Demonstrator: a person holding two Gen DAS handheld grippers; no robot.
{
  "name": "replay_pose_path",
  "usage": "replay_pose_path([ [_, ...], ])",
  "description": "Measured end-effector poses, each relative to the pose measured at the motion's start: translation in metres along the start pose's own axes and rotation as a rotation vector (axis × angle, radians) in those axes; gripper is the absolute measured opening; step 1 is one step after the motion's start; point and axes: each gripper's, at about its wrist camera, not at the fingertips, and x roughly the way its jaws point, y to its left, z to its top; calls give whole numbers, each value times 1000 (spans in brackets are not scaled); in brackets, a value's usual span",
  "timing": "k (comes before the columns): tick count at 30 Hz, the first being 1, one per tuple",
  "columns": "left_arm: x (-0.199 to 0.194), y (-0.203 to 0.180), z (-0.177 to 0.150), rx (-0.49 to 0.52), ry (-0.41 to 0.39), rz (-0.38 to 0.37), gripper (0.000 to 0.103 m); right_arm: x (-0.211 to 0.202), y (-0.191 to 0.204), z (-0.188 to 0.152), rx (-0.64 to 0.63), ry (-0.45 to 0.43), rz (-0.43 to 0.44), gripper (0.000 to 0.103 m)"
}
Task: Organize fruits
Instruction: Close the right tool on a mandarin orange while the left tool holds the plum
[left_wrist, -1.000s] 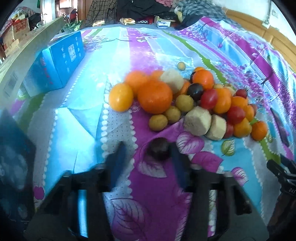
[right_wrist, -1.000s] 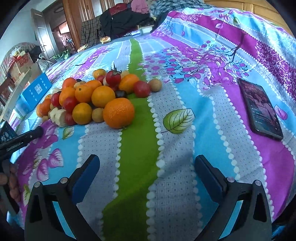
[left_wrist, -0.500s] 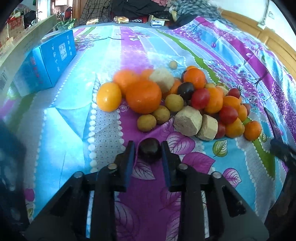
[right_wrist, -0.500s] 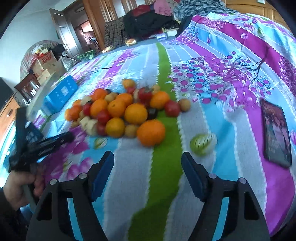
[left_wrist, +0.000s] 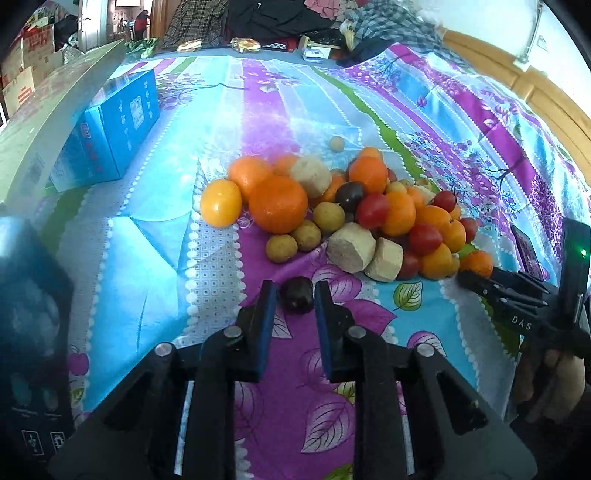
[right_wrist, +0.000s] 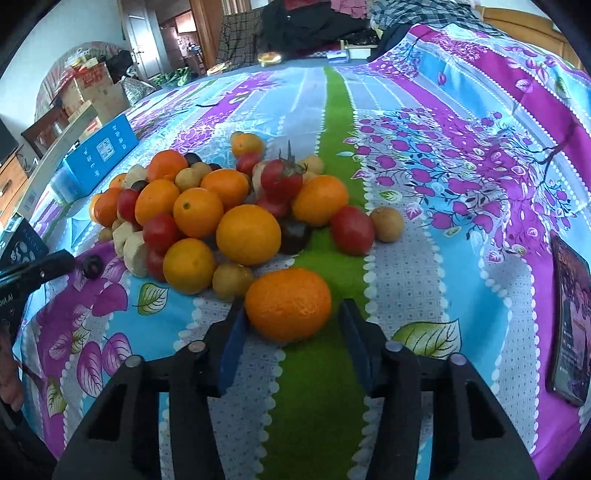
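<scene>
A pile of fruit (left_wrist: 354, 206) lies on the flowered cloth: oranges, red tomatoes, small tan fruits and pale cut chunks. It also shows in the right wrist view (right_wrist: 221, 214). My left gripper (left_wrist: 295, 295) is shut on a small dark fruit (left_wrist: 296, 300) at the pile's near edge; that fruit also shows in the right wrist view (right_wrist: 92, 266). My right gripper (right_wrist: 291, 317) is open, its fingers on either side of a large orange (right_wrist: 288, 303) at the pile's front, with gaps on both sides.
A blue box (left_wrist: 110, 136) lies at the left of the cloth and shows in the right wrist view too (right_wrist: 96, 155). A phone (right_wrist: 570, 325) lies on the cloth at the right. A dark box (left_wrist: 33, 332) stands at the near left. Clothes are heaped at the far end.
My left gripper has closed on the small dark fruit. My right gripper has moved forward to the pile, and its fingers now straddle the large orange.
</scene>
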Motion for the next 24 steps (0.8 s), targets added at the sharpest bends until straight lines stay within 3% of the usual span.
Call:
replay_pose_path([
  [11,-1,-2,-8,48,-1,-46,23,-15,10,-13,47,5,1,46],
  [24,28,2,-9,31,33,-31,25,-10,10,-9,35,4,11,46],
])
